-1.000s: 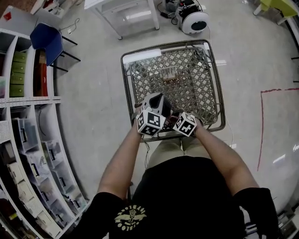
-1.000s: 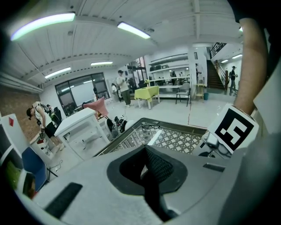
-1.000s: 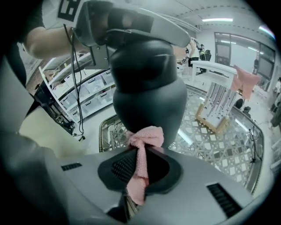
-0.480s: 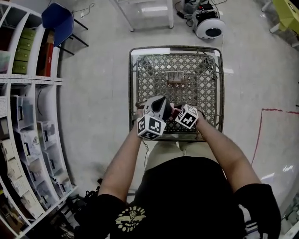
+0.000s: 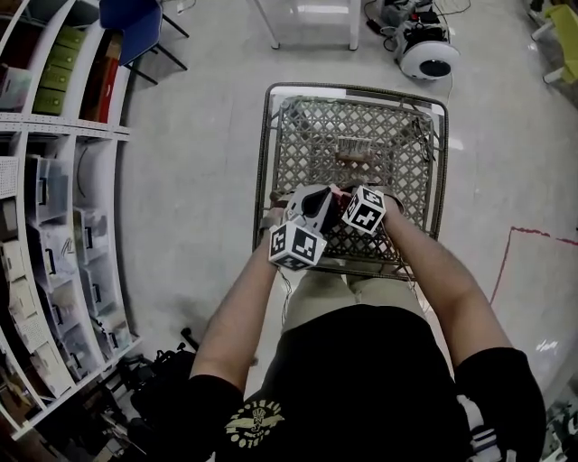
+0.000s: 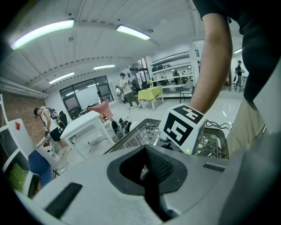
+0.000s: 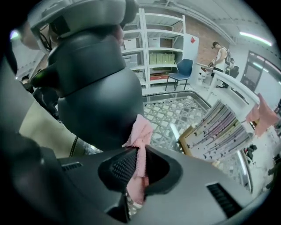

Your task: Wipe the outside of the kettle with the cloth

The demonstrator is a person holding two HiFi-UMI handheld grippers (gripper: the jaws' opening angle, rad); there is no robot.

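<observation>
In the right gripper view the dark, glossy kettle [image 7: 92,88] hangs close in front of the jaws, filling the upper left. My right gripper [image 7: 134,171] is shut on a pink cloth [image 7: 139,140], and the cloth's free end lies against the kettle's lower side. In its own view my left gripper [image 6: 151,176] is shut, with a thin dark part, apparently the kettle's handle, between its pads. The kettle body is hidden below its housing there. From the head view both marker cubes, left [image 5: 296,245] and right [image 5: 364,209], are close together over the near end of the cart.
A wire shopping cart [image 5: 271,153] stands right in front of me, with a flat striped card [image 7: 219,127] in its basket. Shelving [image 5: 54,226] runs along the left. A blue chair [image 5: 135,23], a white table and a round white device [image 5: 429,54] are beyond. People stand far off.
My right gripper has moved away from my body, past the left one, and has rolled. The left gripper has kept its place. My head has shifted, so the cart sits further right in view.
</observation>
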